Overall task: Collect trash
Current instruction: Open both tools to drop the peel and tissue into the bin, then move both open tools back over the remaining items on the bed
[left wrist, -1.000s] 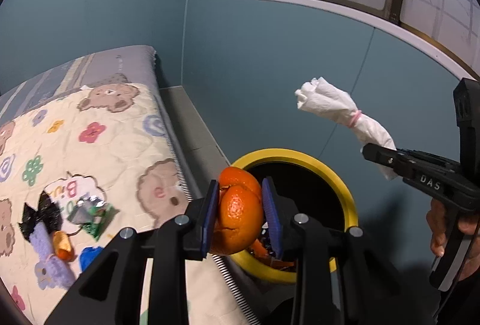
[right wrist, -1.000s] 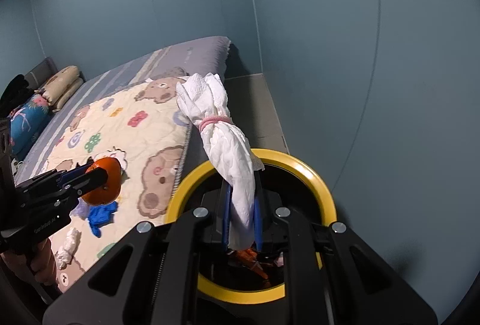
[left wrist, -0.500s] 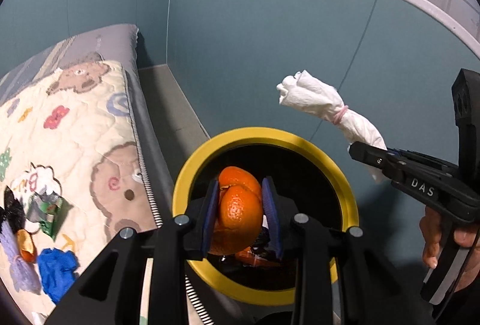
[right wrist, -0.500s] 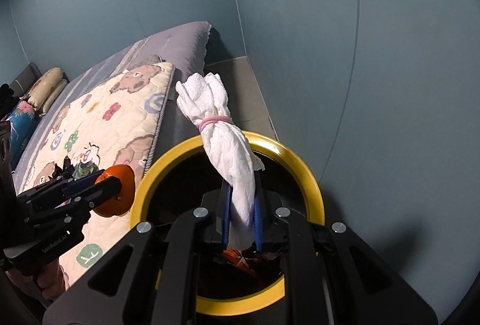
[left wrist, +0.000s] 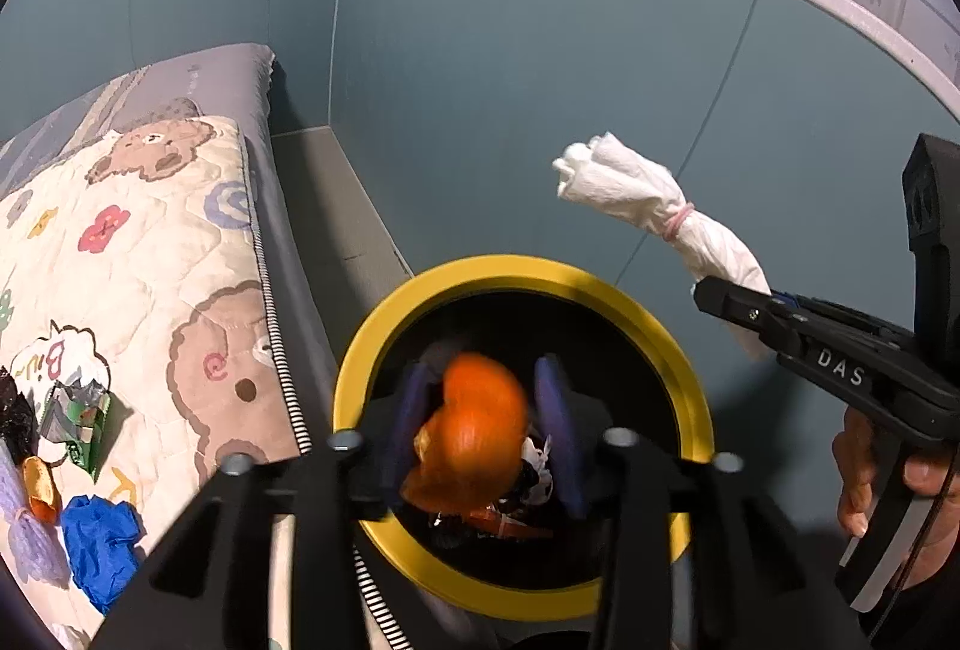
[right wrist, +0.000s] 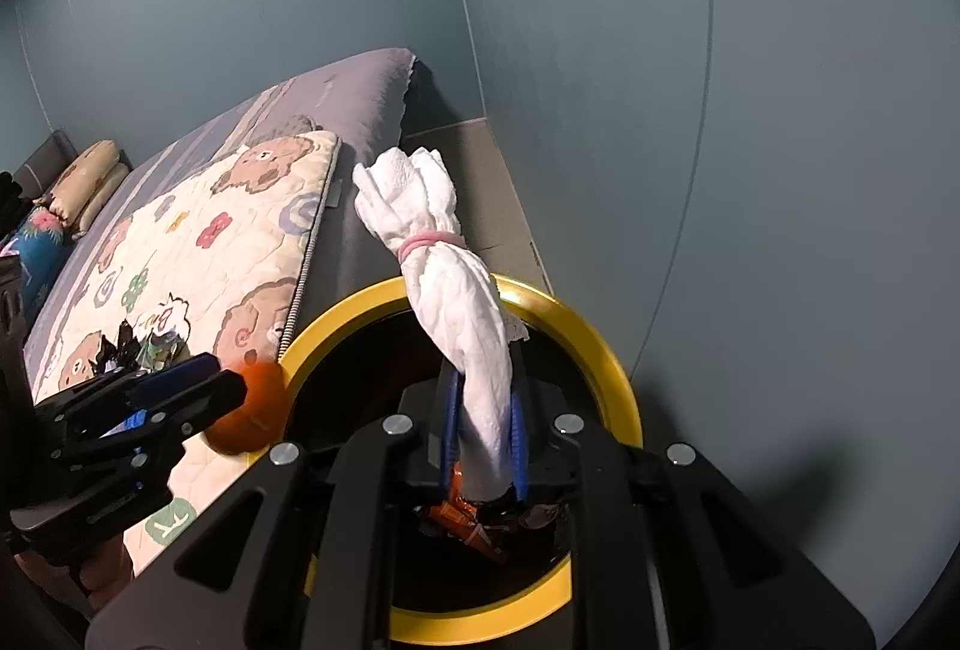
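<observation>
The left tongs [left wrist: 480, 431] hang over the mouth of the yellow-rimmed bin [left wrist: 600, 284], their jaws opening; the orange peel [left wrist: 471, 440] sits blurred between the blue pads [left wrist: 555, 431], with a gap showing on either side, so the pads no longer press on it; seen from the right wrist, the same peel shows at the tips of the left tongs, just at the bin's rim.

The right tongs [right wrist: 483, 446] are also above the bin, their jaws narrow and starting to open; the white tissue bundle [right wrist: 462, 314], tied near its top with a pink band [right wrist: 429, 243], stands up between the pads, which still touch it on both sides; its free end rises above and beyond the tongs, toward the bed.

Below both tongs, inside the bin, lie dark scraps and an orange wrapper [right wrist: 465, 521].

To the left of the left tongs is the bed with a patterned quilt [left wrist: 150, 254]; on the quilt, well apart from the tongs, lie a blue crumpled piece [left wrist: 99, 539], a green and silver wrapper [left wrist: 78, 422], a small orange bit [left wrist: 39, 482] and a black crinkled piece [left wrist: 12, 419].

A hand [left wrist: 870, 476] grips the handle of the right tongs.
</observation>
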`<state>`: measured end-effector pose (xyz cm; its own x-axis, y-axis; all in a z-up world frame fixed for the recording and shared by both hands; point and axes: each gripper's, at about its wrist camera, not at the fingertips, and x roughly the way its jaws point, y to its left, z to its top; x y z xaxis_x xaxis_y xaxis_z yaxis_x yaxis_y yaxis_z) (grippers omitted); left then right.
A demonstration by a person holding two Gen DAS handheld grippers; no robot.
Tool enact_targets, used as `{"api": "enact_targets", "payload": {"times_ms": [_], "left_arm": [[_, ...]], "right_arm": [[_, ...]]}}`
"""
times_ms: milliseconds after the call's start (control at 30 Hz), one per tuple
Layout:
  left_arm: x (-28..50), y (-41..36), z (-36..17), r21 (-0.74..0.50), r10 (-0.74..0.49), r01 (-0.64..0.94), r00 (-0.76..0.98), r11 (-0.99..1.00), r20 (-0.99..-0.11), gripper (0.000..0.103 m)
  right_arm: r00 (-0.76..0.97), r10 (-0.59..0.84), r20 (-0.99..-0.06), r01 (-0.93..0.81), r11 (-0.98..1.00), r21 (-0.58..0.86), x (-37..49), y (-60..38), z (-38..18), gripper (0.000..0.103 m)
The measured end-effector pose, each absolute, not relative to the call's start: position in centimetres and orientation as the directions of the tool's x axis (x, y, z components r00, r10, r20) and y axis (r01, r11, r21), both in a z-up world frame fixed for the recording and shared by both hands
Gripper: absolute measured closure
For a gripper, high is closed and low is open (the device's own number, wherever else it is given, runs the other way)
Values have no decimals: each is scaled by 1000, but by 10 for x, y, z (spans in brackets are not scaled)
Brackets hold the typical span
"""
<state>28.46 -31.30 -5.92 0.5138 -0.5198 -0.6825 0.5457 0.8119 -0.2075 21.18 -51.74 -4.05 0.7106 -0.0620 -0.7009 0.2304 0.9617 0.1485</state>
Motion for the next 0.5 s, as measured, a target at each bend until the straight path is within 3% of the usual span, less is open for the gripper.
{"api": "enact_targets", "payload": {"times_ms": [67, 133, 500], "left_arm": [[283, -310, -55, -211, -522, 541, 523, 814, -673, 48], [282, -306, -53, -216, -525, 538, 528, 815, -667, 41], [280, -266, -48, -194, -465, 465, 588, 864, -662, 25]], "right_arm": [[708, -69, -703, 241, 959, 148, 211, -518, -39, 81], [704, -74, -706, 248, 958, 147, 210, -519, -39, 70], [709, -62, -703, 249, 954, 166, 202, -511, -36, 56]]}}
